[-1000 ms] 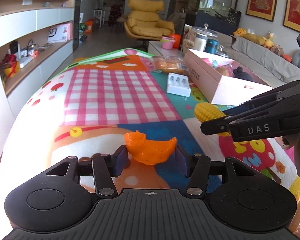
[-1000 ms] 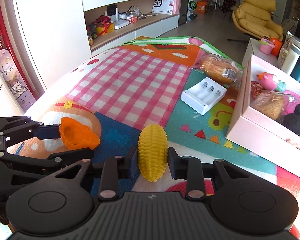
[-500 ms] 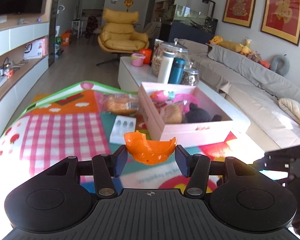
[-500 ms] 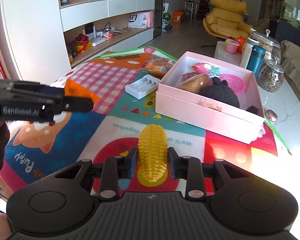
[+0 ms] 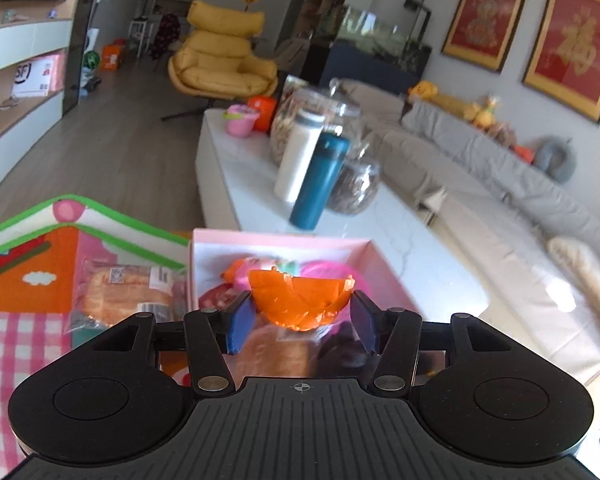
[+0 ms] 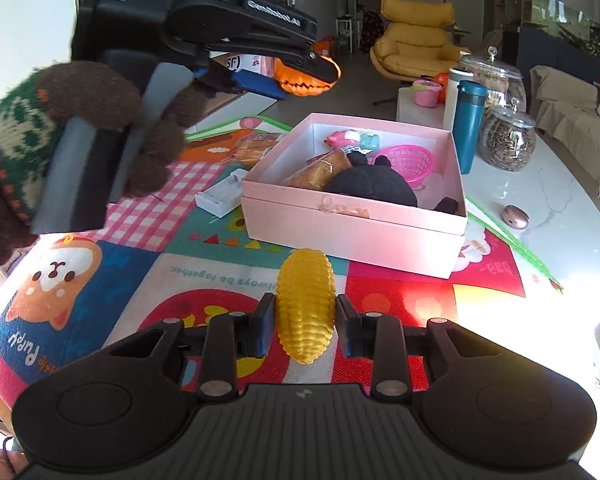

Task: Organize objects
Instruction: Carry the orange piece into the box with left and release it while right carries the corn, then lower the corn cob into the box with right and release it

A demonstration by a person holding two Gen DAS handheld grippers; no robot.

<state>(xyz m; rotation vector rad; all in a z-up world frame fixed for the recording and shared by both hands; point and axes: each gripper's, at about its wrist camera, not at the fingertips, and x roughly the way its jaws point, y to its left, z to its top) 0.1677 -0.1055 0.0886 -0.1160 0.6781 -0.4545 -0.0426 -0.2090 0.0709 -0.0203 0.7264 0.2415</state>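
My left gripper (image 5: pixel 302 322) is shut on an orange jagged shell piece (image 5: pixel 300 300) and holds it above the open pink box (image 5: pixel 276 240). In the right wrist view the left gripper (image 6: pixel 296 76) hangs high over the box's (image 6: pixel 352 228) far left side with the orange piece (image 6: pixel 306 84). My right gripper (image 6: pixel 305 324) is shut on a yellow toy corn cob (image 6: pixel 306 304), held above the play mat (image 6: pixel 204 280) in front of the box. The box holds a bread toy (image 6: pixel 320 170), a black plush (image 6: pixel 370 186), a pink basket (image 6: pixel 408 162) and a small pink toy (image 6: pixel 342 136).
A white battery case (image 6: pixel 220 196) and a bagged bread (image 5: pixel 128 296) lie on the mat left of the box. A teal bottle (image 6: pixel 470 124), a white bottle (image 5: pixel 298 156) and glass jars (image 6: pixel 508 138) stand behind the box. A small pink case (image 6: pixel 516 216) lies on the marble top.
My left gripper has risen and swung right with the orange piece, from low over the mat to above the box. My right gripper has lifted the corn and drawn back from the box.
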